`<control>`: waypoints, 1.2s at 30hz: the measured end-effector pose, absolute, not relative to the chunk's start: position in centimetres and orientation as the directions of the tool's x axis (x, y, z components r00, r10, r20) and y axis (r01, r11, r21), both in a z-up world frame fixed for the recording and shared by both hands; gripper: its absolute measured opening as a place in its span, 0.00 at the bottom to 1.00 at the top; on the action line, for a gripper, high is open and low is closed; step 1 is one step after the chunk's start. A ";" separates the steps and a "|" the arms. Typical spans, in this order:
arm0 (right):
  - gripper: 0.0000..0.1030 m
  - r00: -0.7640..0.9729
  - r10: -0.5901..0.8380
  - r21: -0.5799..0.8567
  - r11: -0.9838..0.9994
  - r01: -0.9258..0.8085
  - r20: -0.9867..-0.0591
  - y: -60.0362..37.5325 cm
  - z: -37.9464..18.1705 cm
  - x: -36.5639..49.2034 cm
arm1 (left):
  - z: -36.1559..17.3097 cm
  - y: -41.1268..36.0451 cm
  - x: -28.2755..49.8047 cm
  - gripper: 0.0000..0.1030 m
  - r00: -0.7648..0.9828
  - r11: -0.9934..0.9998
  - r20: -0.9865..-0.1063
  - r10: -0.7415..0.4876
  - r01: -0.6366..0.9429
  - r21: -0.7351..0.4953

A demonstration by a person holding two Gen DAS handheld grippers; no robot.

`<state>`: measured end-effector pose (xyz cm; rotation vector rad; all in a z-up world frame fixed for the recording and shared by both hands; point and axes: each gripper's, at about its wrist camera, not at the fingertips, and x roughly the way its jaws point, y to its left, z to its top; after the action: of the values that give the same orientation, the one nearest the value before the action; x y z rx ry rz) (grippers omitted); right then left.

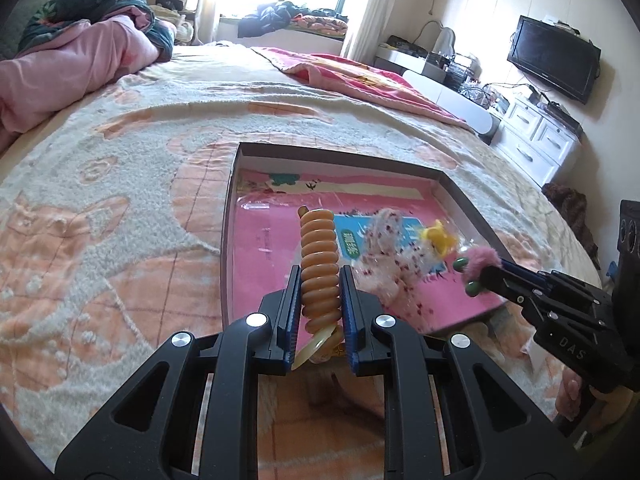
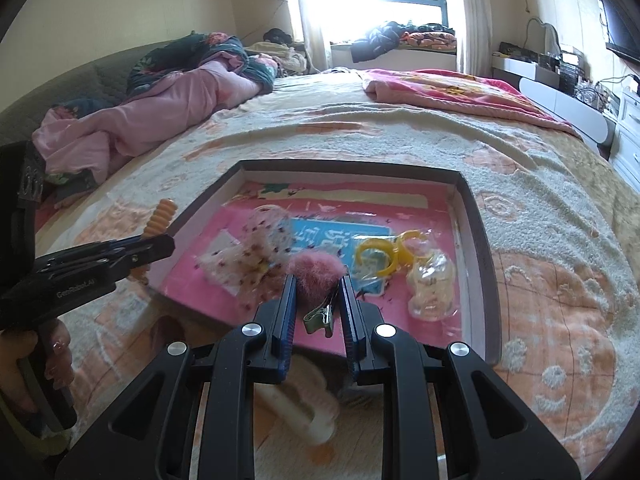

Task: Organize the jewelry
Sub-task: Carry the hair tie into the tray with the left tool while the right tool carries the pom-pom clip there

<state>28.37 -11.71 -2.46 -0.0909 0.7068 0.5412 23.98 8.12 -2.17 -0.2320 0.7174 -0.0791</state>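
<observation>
Jewelry looks light: the left hand-held gripper clamps a springy orange coil mid-length; the right hand-held gripper pinches a soft pink fluffy clip over the tray.

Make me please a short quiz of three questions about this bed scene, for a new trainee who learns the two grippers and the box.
1. True or false: the left gripper is shut on the orange coil hair tie.
2. What does the right gripper hold? A) the yellow rings B) the pink fluffy hair clip C) nothing
3. Fill in: the yellow rings lie inside the ____ on the bed.

Key
1. True; its fingers press the coil from both sides.
2. B; the metal end of the clip sticks out toward the camera.
3. box, a shallow one, beside a clear packet.
</observation>
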 end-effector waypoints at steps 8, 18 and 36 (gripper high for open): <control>0.20 0.644 0.408 0.118 0.888 -0.443 -0.648 -12.5 -3.2 31.3 | -3.0 8.2 25.7 0.12 0.736 0.975 -0.663 -0.140 -0.014 -0.222; 0.20 0.659 0.367 0.127 0.915 -0.383 -0.656 -13.1 -4.1 33.2 | -3.7 8.1 27.1 0.12 0.723 0.979 -0.679 -0.125 -0.021 -0.203; 0.22 0.644 0.376 0.154 0.914 -0.375 -0.666 -13.3 -4.9 33.2 | -4.7 7.4 28.7 0.12 0.698 0.985 -0.707 -0.109 -0.023 -0.174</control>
<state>33.20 -13.30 -4.88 0.0023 0.7595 0.4276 28.71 7.37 -4.74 -0.1744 0.7972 -0.0482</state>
